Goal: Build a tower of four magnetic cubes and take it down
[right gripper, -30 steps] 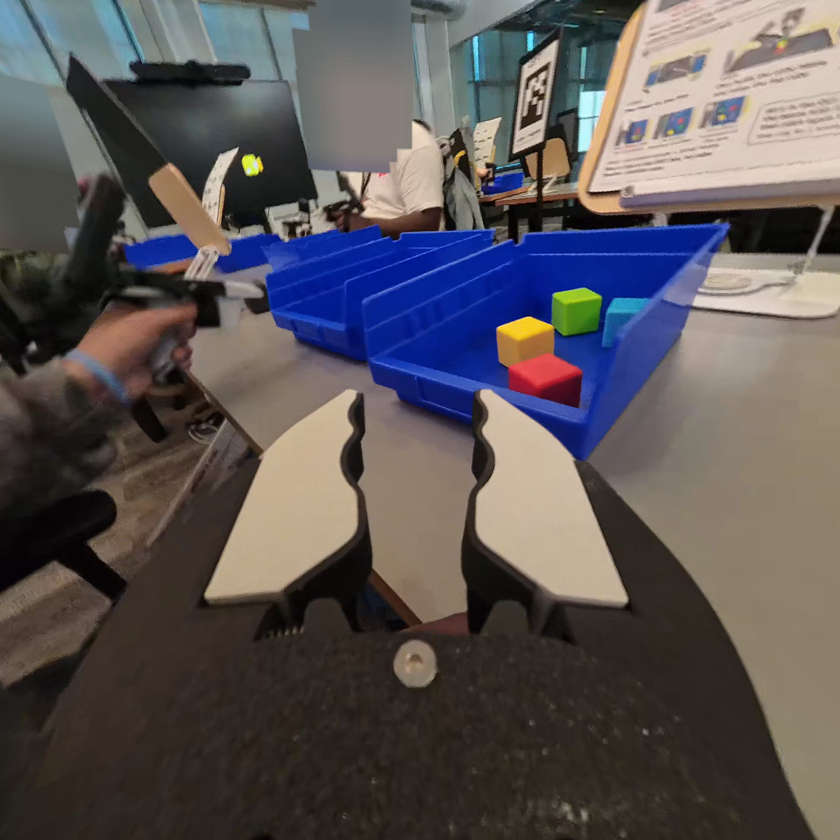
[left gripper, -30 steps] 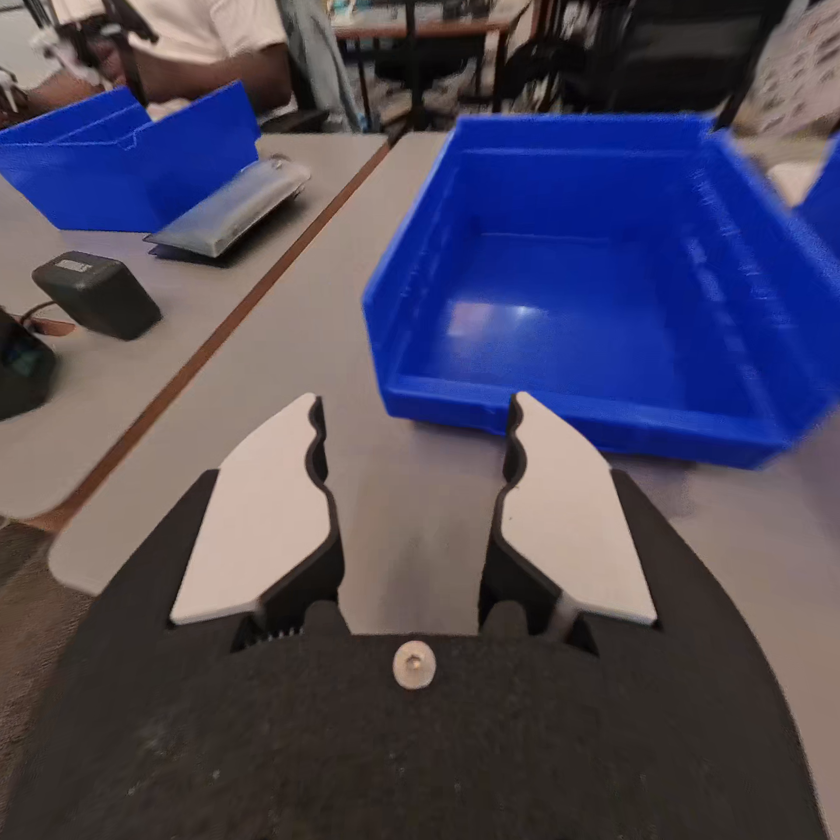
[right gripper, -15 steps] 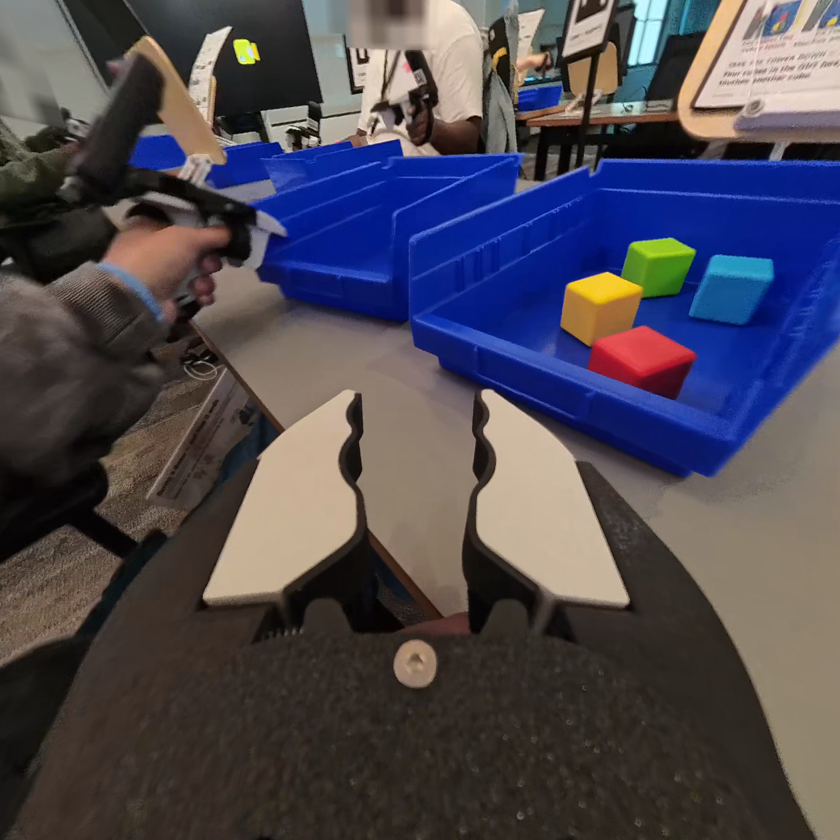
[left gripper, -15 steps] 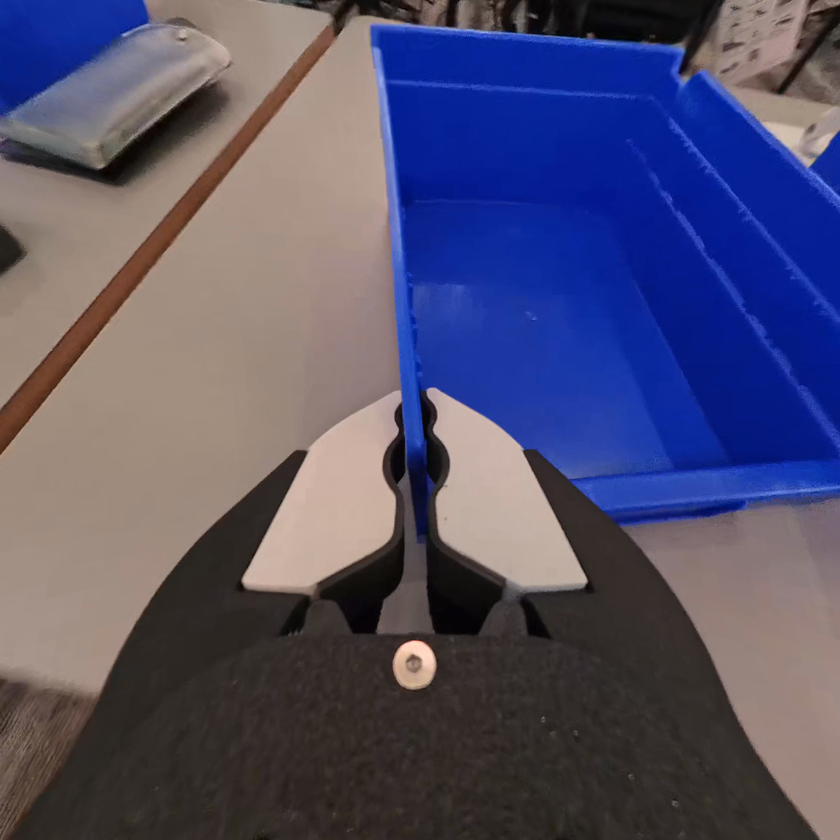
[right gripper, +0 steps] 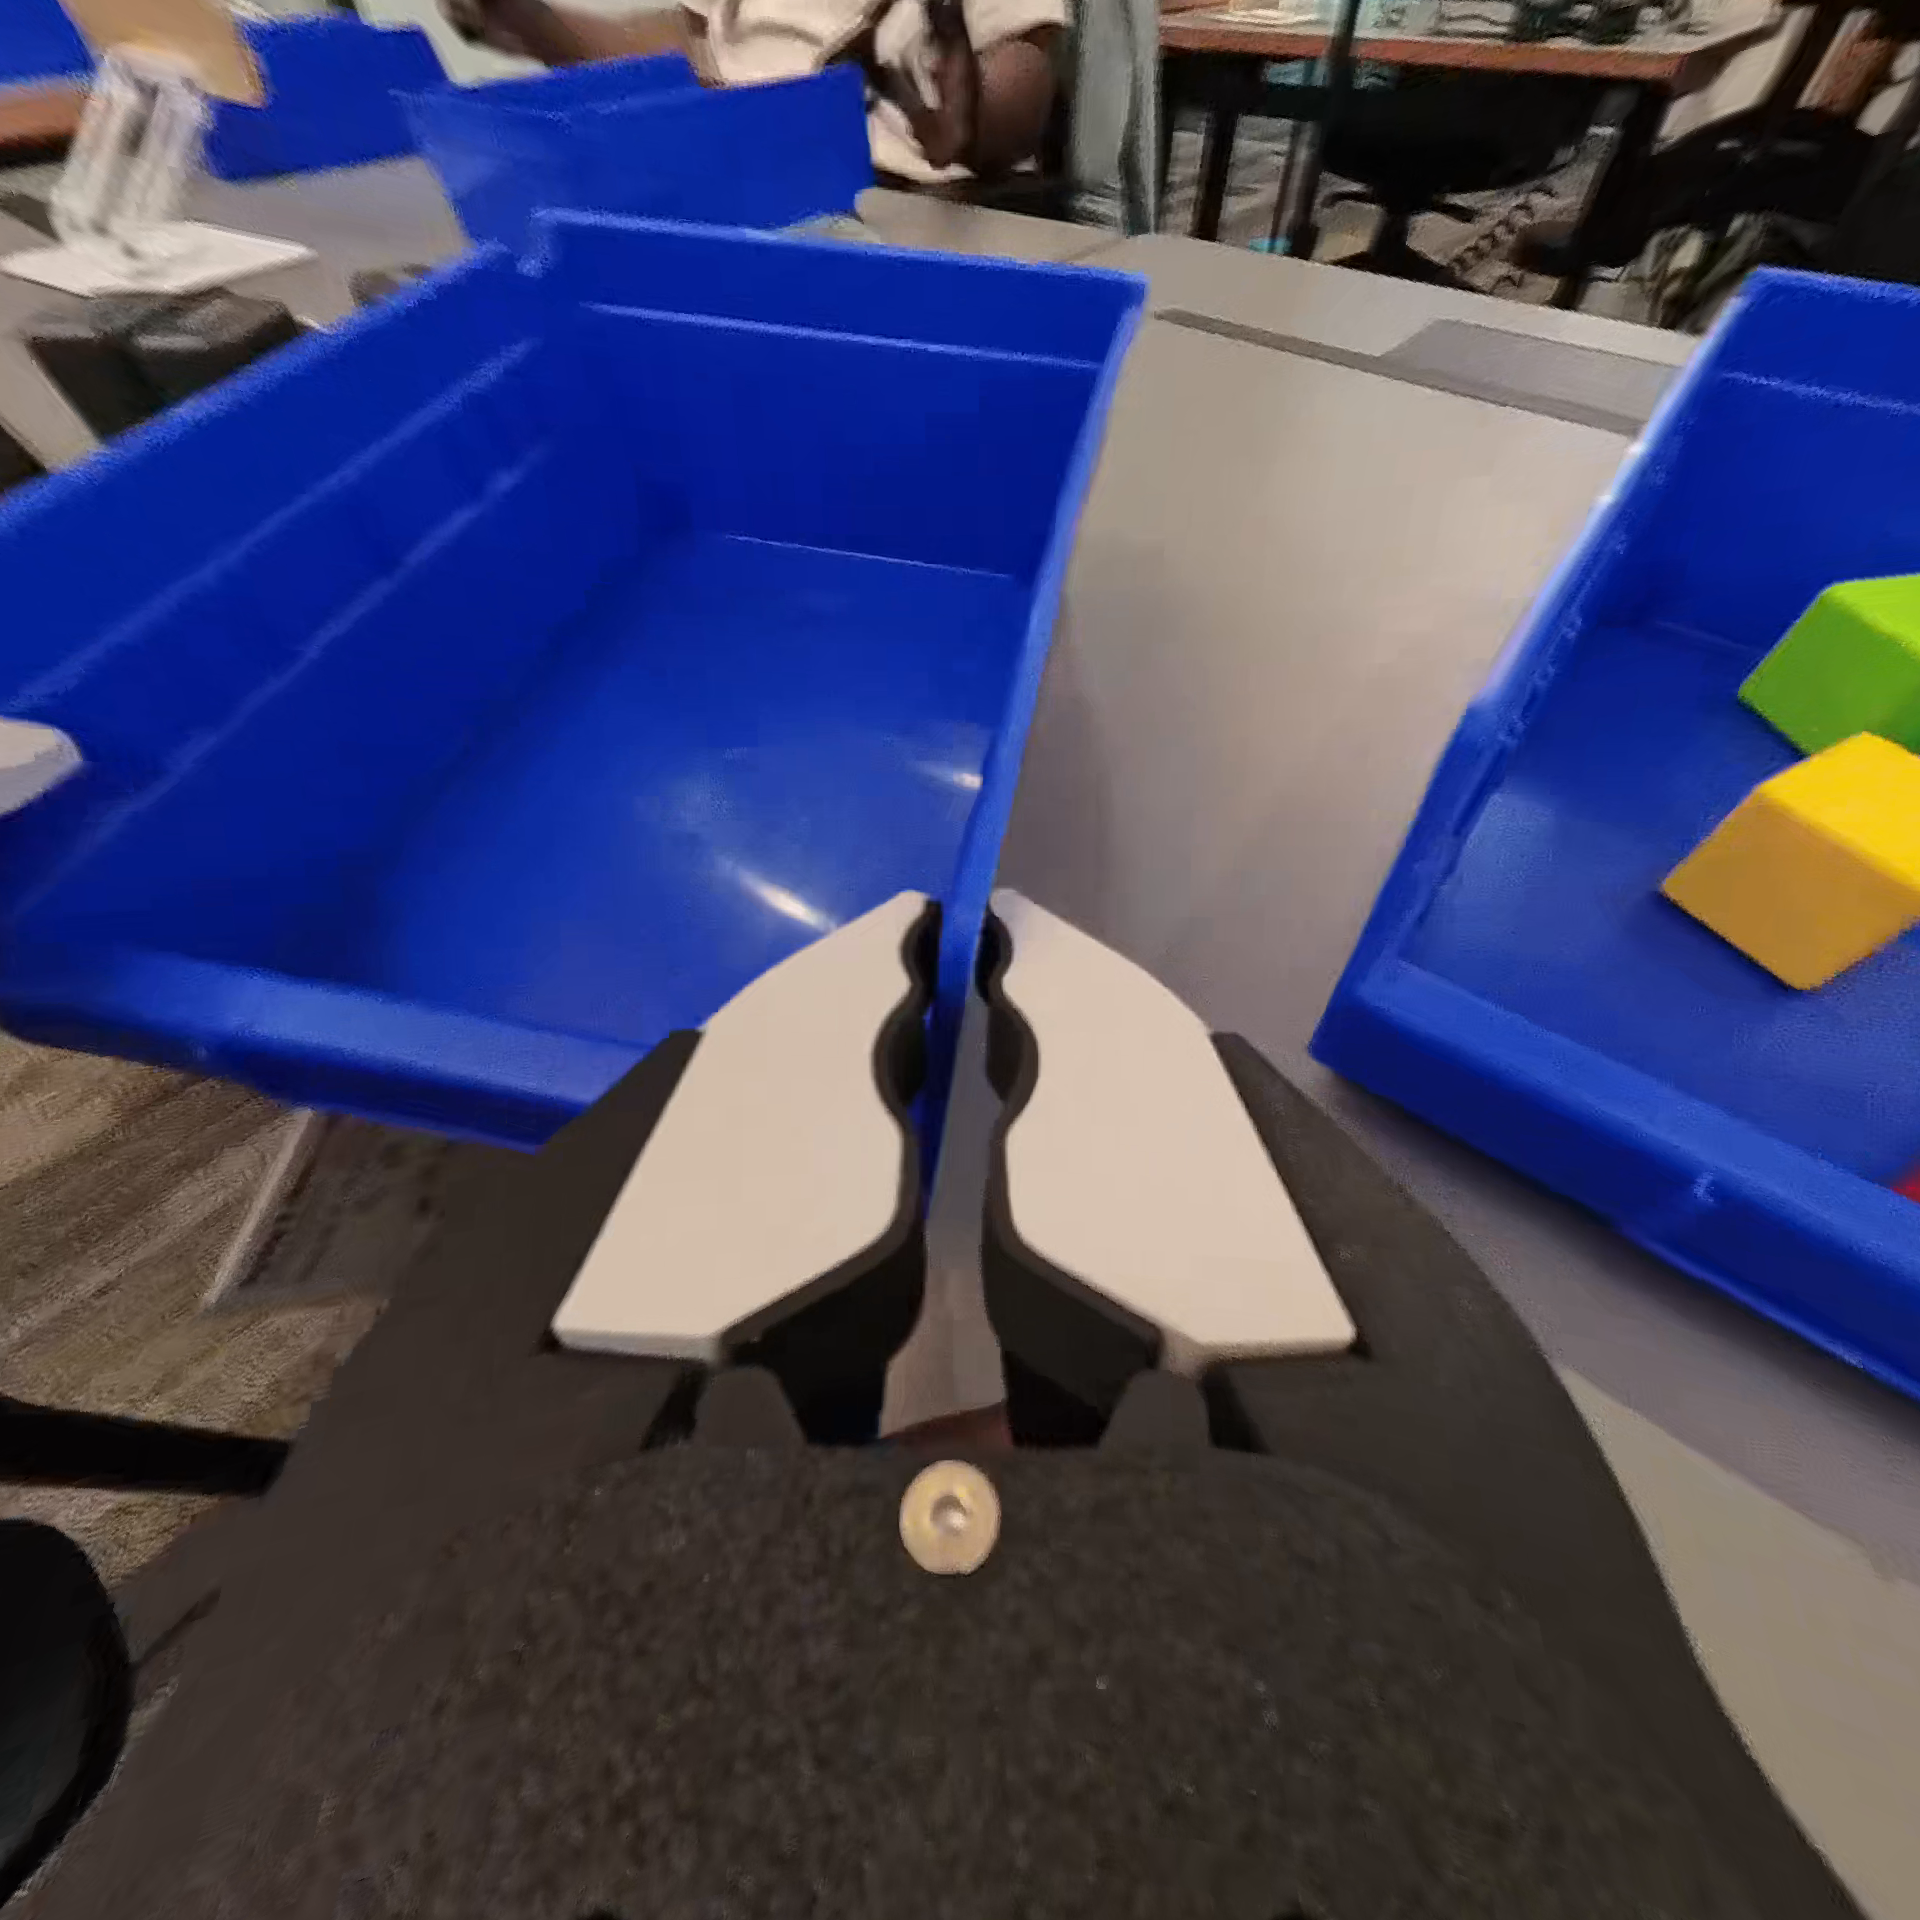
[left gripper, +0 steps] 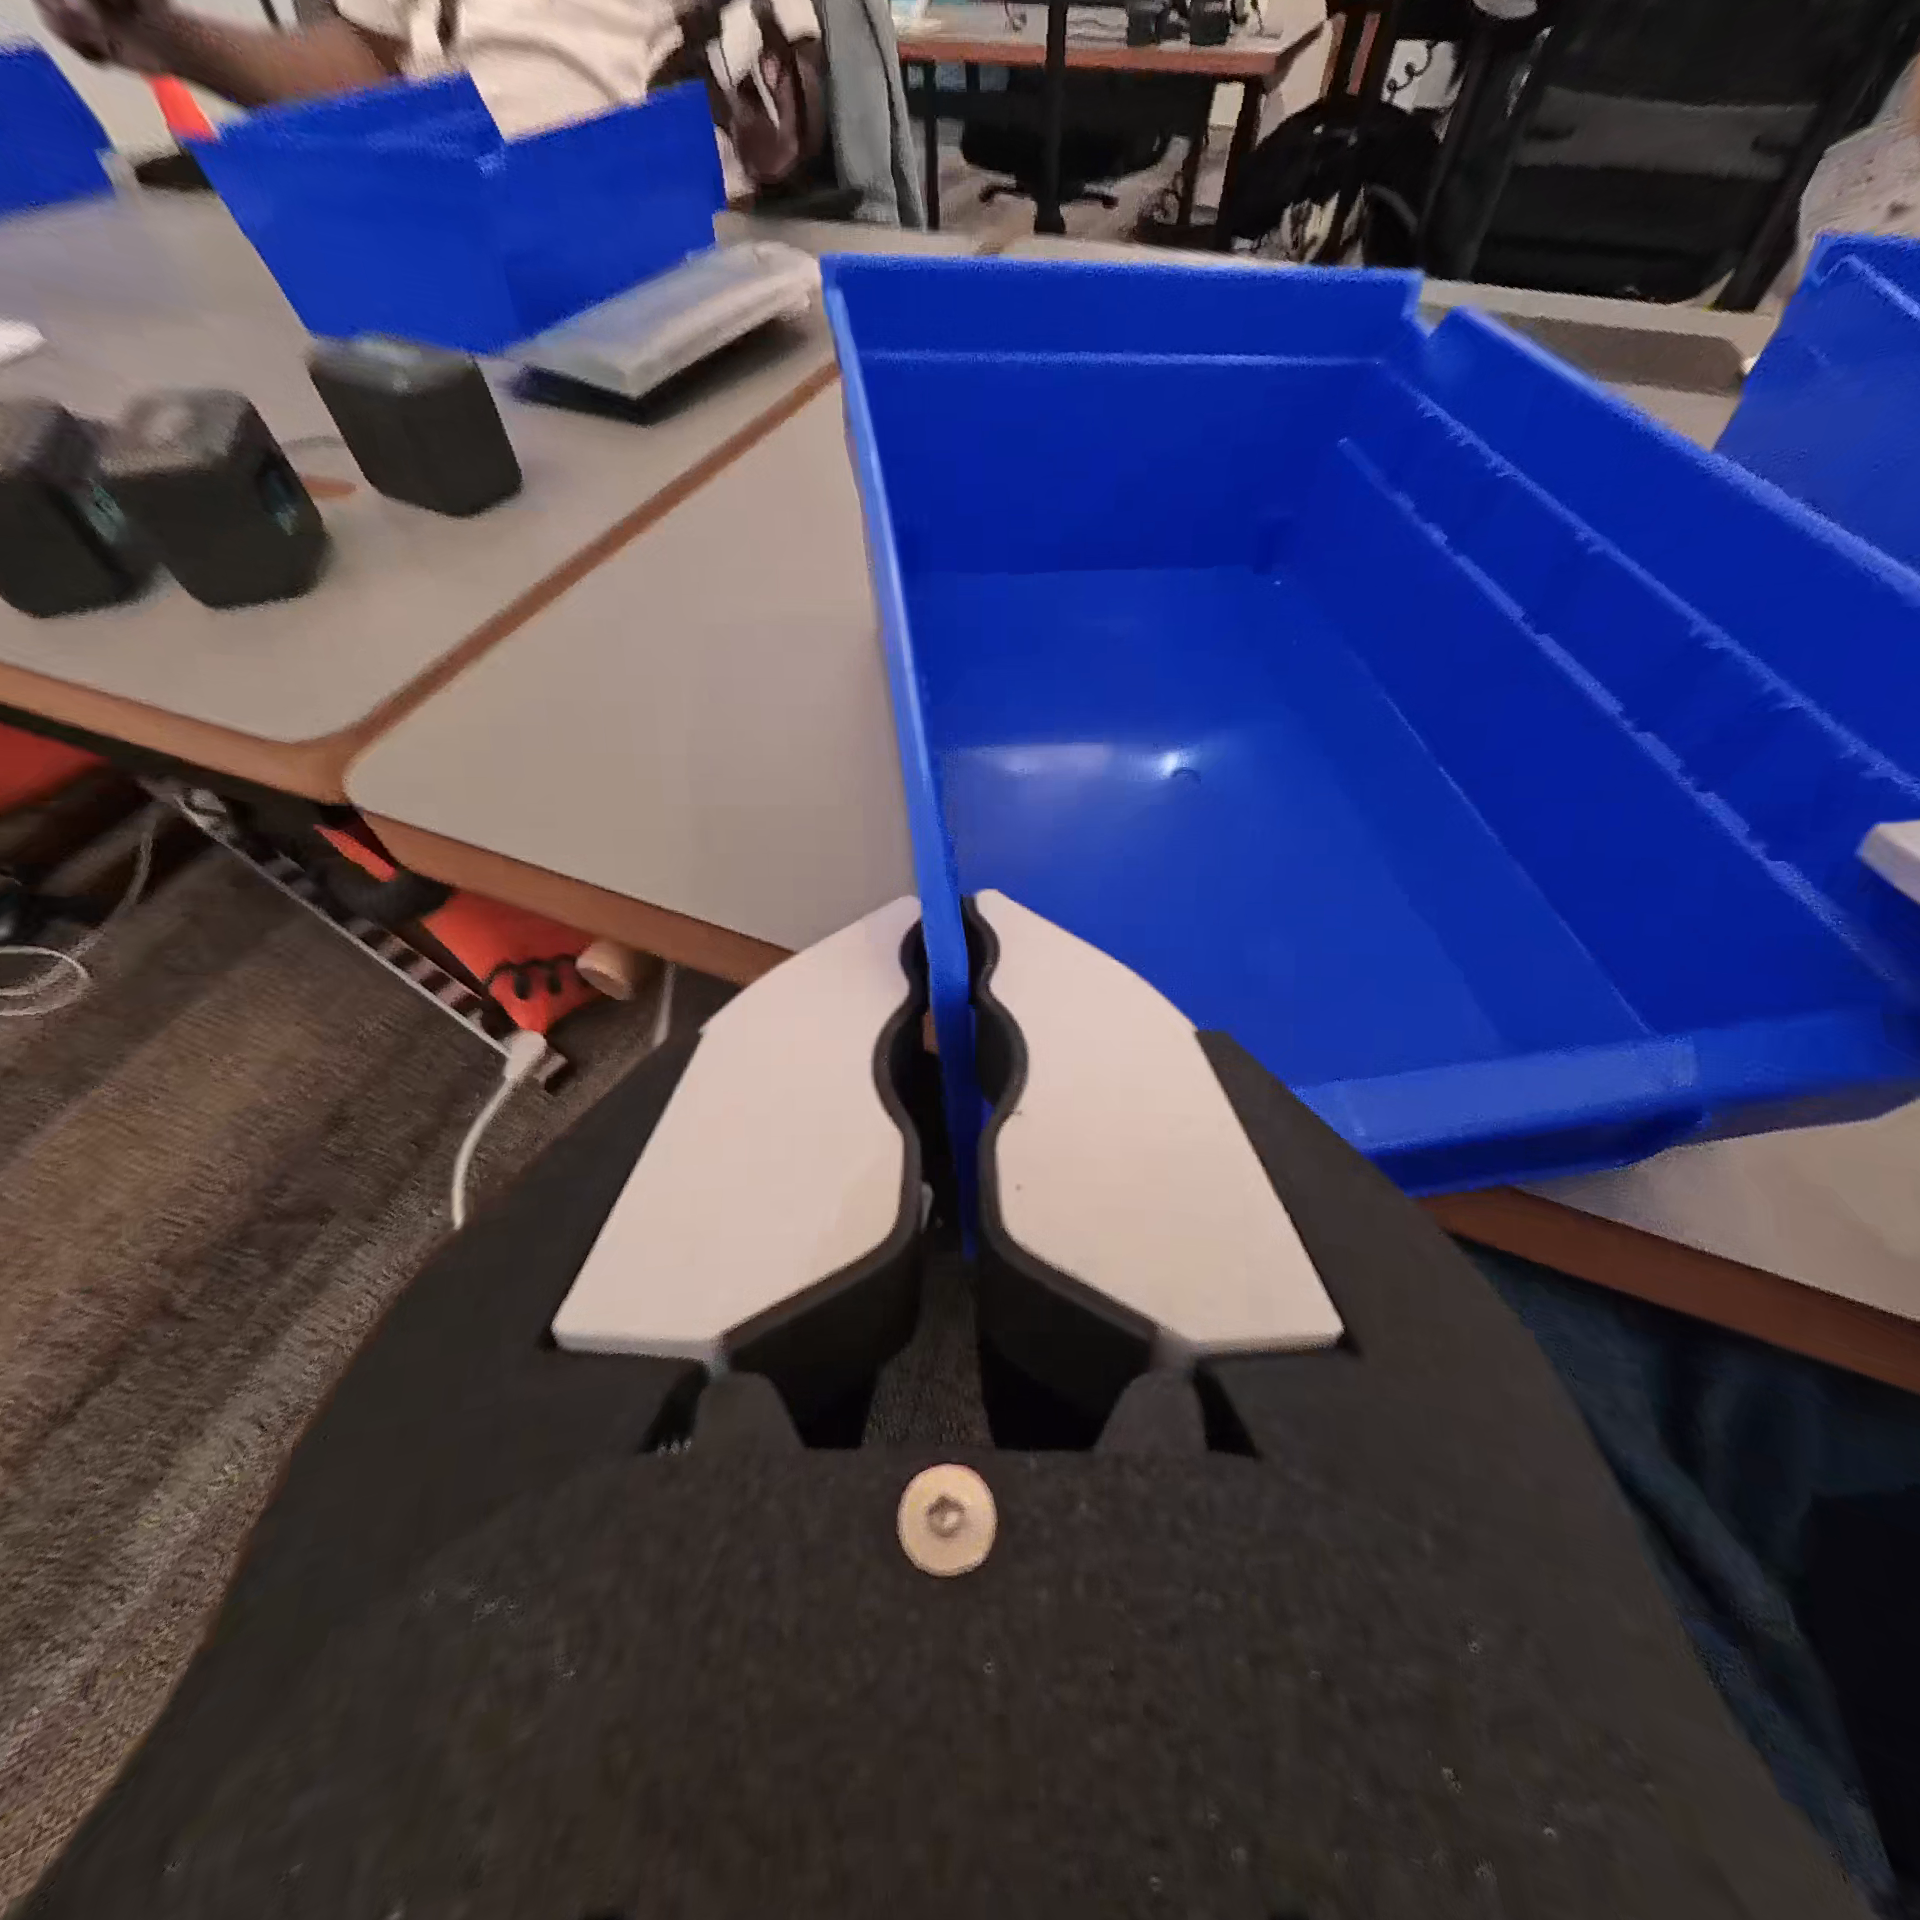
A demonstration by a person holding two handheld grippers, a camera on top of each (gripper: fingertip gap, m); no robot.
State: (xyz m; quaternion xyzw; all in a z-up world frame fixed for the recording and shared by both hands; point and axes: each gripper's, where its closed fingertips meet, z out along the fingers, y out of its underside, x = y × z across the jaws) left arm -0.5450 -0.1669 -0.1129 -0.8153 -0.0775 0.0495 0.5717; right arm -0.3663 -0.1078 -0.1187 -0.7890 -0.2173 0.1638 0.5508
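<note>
The left gripper [left gripper: 948,925] is closed tight on the left wall of an empty blue bin [left gripper: 1195,436]. The right gripper [right gripper: 961,920] is clamped the same way on that bin's right wall [right gripper: 1049,582]. The bin's near end juts past the edge of the grey tabletop [right gripper: 1278,582]. To the right, a second blue bin [right gripper: 1507,1122] holds a yellow cube [right gripper: 1808,862] and a green cube [right gripper: 1849,665] just behind it, with a sliver of red at the frame edge.

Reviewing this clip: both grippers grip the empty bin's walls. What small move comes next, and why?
Probably draw the empty bin to a working spot and set it flat. The left gripper and right gripper each clamp a side wall; its near end overhangs the table, and the cubes sit in the neighbouring bin.
</note>
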